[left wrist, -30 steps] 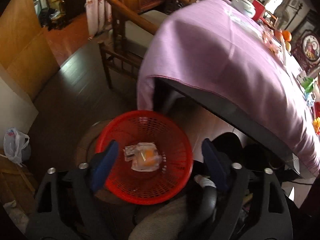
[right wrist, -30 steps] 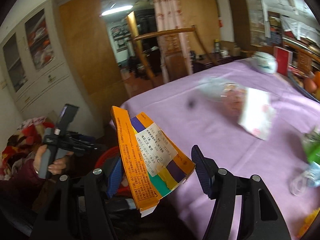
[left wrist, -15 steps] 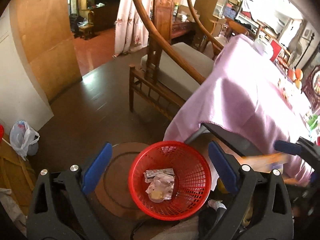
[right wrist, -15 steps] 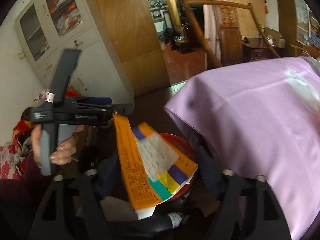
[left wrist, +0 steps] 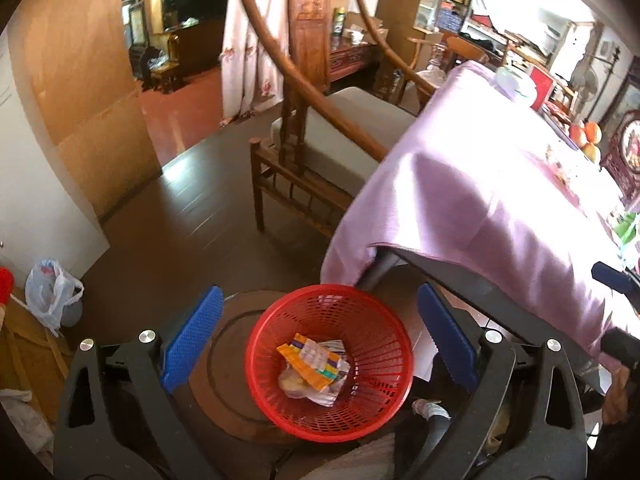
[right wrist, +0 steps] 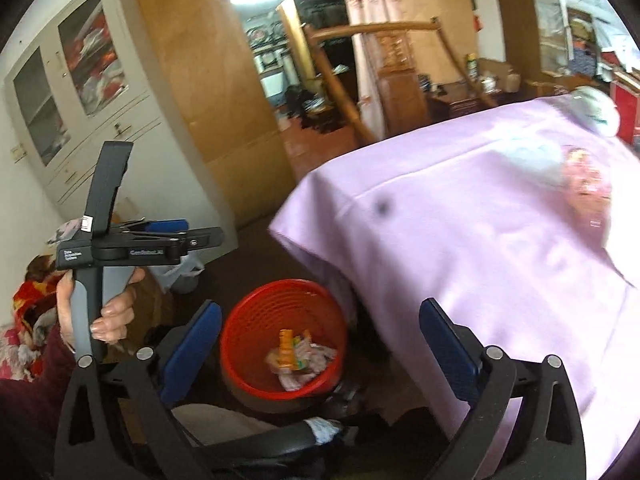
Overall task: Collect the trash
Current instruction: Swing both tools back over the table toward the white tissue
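While both pairs of jaws are spread wide with nothing held between them, a bench draped in a lilac cloth [left wrist: 480, 184] is seen filling the right of the left wrist view, its corner overhanging the dark floor. Behind it a brown wooden armchair with a grey seat cushion [left wrist: 320, 136] is placed. On the floor just beside the bench corner a round red plastic mesh basket [left wrist: 384, 396] is set, framed between the blue-padded left gripper [left wrist: 320, 344]. The same basket [right wrist: 256, 336] is seen between the fingers of the right gripper [right wrist: 320, 344]. Inside the basket an orange, purple and green printed carton [left wrist: 310, 362] is lying flat on crumpled clear wrappers [left wrist: 298, 386]. A white plastic bag [left wrist: 52, 292] is slumped at the far left by the wall.
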Action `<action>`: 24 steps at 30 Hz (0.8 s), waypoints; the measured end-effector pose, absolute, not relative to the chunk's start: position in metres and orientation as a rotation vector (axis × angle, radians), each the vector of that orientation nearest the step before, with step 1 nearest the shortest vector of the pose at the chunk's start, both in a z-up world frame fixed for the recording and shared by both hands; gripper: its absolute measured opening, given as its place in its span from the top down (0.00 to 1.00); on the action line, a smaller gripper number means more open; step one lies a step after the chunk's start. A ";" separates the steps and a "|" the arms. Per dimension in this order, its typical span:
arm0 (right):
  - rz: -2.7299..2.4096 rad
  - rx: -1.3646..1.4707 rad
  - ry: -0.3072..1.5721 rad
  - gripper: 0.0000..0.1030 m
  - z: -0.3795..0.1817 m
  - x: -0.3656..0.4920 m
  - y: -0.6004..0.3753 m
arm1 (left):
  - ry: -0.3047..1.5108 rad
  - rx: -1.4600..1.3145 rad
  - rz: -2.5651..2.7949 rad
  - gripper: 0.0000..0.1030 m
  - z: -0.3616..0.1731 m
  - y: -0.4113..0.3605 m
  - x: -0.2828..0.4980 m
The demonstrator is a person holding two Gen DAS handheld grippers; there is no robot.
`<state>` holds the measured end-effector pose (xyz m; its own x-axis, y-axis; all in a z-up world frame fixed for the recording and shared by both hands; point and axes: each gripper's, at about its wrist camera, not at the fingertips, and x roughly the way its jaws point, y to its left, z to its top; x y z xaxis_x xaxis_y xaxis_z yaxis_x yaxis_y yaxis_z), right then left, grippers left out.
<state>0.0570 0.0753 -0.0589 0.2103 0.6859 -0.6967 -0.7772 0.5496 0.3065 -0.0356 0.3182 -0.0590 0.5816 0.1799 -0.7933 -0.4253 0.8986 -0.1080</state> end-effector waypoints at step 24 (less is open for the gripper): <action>0.599 0.116 0.723 0.06 -0.030 0.065 -0.152 | 0.891 -0.124 0.087 0.07 -0.045 0.158 0.023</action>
<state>0.0652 -0.1521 -0.0300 0.5913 0.5525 -0.5875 -0.4744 0.8274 0.3007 0.0228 0.1581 -0.0446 0.6259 0.0241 -0.7796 -0.1273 0.9893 -0.0717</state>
